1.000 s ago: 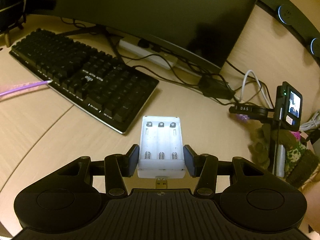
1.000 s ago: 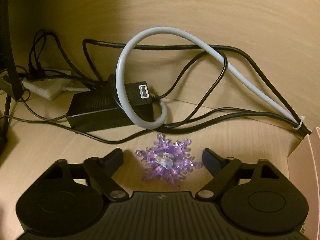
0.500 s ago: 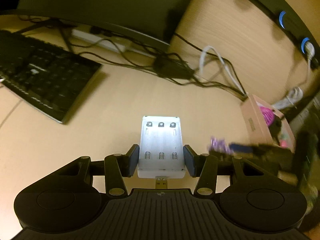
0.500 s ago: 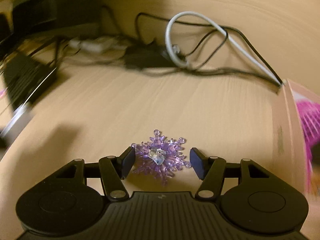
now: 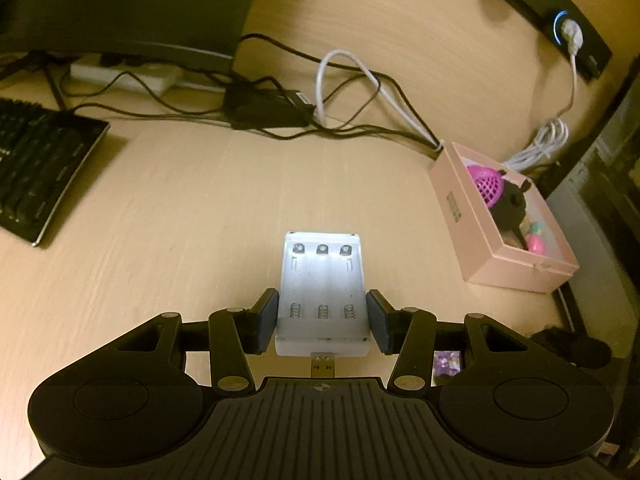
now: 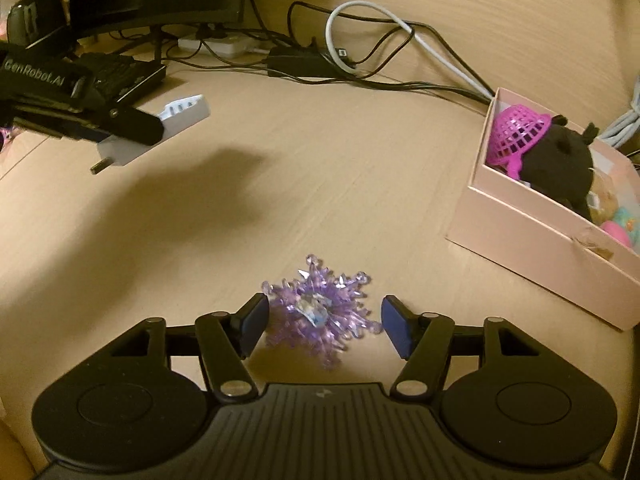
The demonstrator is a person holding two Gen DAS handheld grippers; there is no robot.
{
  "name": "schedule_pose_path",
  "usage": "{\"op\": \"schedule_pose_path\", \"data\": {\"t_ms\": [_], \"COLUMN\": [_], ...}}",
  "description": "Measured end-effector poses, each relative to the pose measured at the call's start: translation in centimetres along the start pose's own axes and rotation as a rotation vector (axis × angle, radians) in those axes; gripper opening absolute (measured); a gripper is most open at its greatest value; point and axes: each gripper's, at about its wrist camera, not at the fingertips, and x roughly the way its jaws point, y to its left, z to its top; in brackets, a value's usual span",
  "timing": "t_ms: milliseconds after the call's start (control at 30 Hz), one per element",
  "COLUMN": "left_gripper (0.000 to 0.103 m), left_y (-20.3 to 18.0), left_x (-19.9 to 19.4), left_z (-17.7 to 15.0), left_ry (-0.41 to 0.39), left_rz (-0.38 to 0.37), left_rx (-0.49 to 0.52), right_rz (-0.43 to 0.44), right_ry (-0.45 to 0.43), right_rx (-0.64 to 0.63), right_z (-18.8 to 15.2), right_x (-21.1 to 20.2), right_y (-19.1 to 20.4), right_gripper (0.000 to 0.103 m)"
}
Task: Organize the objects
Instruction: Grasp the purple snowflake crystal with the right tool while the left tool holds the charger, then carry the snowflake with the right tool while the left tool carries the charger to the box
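My left gripper [image 5: 322, 318] is shut on a white USB battery charger [image 5: 322, 292] and holds it above the desk; the charger also shows at the upper left of the right wrist view [image 6: 160, 132]. My right gripper [image 6: 322, 324] is shut on a purple crystal snowflake [image 6: 320, 308] and holds it over the desk. An open pink box [image 5: 472, 236] stands to the right, holding a pink mesh basket [image 6: 516, 132] and a black plush toy [image 6: 560, 164]; the box also shows in the right wrist view [image 6: 532, 236].
A black keyboard [image 5: 36, 168] lies at the left. A monitor [image 5: 120, 4] stands at the back. A power brick [image 5: 268, 106], a white power strip [image 5: 124, 74] and tangled cables [image 5: 372, 92] lie along the back wall.
Both grippers have swung right and pulled back, bringing the pink box into view. The right gripper has closed on the snowflake and lifted it. The left gripper still holds the charger.
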Motion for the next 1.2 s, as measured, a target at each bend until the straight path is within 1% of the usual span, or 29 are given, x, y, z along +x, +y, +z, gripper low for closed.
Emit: {"op": "schedule_pose_path", "data": {"t_ms": [33, 100, 167, 200, 233, 267, 300, 367, 467, 500, 533, 633, 767, 833, 933, 967, 1000, 1033, 1100, 1200], "left_gripper": [0.052, 0.052, 0.052, 0.052, 0.052, 0.052, 0.052, 0.052, 0.052, 0.052, 0.052, 0.052, 0.052, 0.052, 0.052, 0.052, 0.052, 0.052, 0.052, 0.053], "left_y": [-0.2, -0.5, -0.7, -0.7, -0.7, -0.8, -0.9, -1.1, -1.4, -1.5, -1.6, -1.7, -1.8, -1.9, -1.9, -1.9, -1.9, -1.9, -1.9, -2.3], "left_x": [0.2, 0.3, 0.2, 0.1, 0.1, 0.1, 0.0, 0.2, 0.3, 0.3, 0.3, -0.1, -0.8, -1.0, -1.3, -1.4, -1.3, -1.2, -0.9, -0.3], "left_z": [0.0, 0.1, 0.2, 0.1, 0.2, 0.1, 0.1, -0.1, -0.3, -0.4, -0.5, -0.6, -0.7, -0.7, -0.8, -0.8, -0.9, -1.0, -1.4, -2.3], "left_ry": [0.005, 0.001, -0.011, -0.012, -0.014, -0.018, -0.022, -0.021, -0.014, -0.011, -0.009, -0.006, -0.015, -0.019, -0.023, -0.021, -0.019, -0.013, 0.006, 0.040], "left_rz": [0.002, 0.003, 0.014, 0.019, 0.024, 0.031, 0.043, 0.066, 0.083, 0.087, 0.089, 0.093, 0.097, 0.097, 0.093, 0.092, 0.090, 0.089, 0.082, 0.067], "left_rx": [-0.001, 0.008, 0.019, 0.019, 0.022, 0.031, 0.045, 0.071, 0.105, 0.117, 0.123, 0.131, 0.148, 0.150, 0.147, 0.146, 0.145, 0.144, 0.144, 0.165], "right_rz": [-0.016, -0.050, -0.093, -0.132, -0.190, -0.234, -0.259, -0.239, -0.155, -0.134, -0.124, -0.138, -0.163, -0.146, -0.129, -0.123, -0.118, -0.115, -0.102, -0.076], "right_ry": [-0.011, -0.036, -0.065, -0.079, -0.094, -0.099, -0.098, -0.099, -0.085, -0.084, -0.082, -0.083, -0.084, -0.079, -0.072, -0.068, -0.067, -0.067, -0.065, -0.049], "right_rx": [-0.015, -0.039, -0.081, -0.106, -0.124, -0.123, -0.104, -0.027, 0.103, 0.134, 0.156, 0.193, 0.233, 0.237, 0.247, 0.246, 0.243, 0.233, 0.215, 0.213], "right_z": [-0.3, -0.9, -1.6, -1.8, -2.2, -2.4, -2.5, -2.6, -2.8, -2.8, -2.7, -2.1, -1.2, -0.6, 0.0, 0.1, 0.1, 0.1, 0.1, -0.2], "right_x": [-0.1, -0.4, -0.7, -0.8, -0.9, -0.9, -1.0, -1.5, -1.8, -1.7, -1.5, -0.3, 1.0, 1.6, 2.2, 2.2, 2.1, 1.9, 1.4, 0.4], "right_y": [0.0, -0.1, -0.3, -0.3, -0.5, -0.8, -1.2, -2.0, -2.4, -2.4, -2.2, -1.7, -2.0, -2.3, -2.5, -2.3, -2.1, -1.9, -1.5, -1.3], "right_gripper": [0.073, 0.077, 0.079, 0.079, 0.079, 0.079, 0.079, 0.079, 0.082, 0.085, 0.085, 0.085, 0.086, 0.089, 0.089, 0.088, 0.081, 0.071, 0.059, 0.059]}}
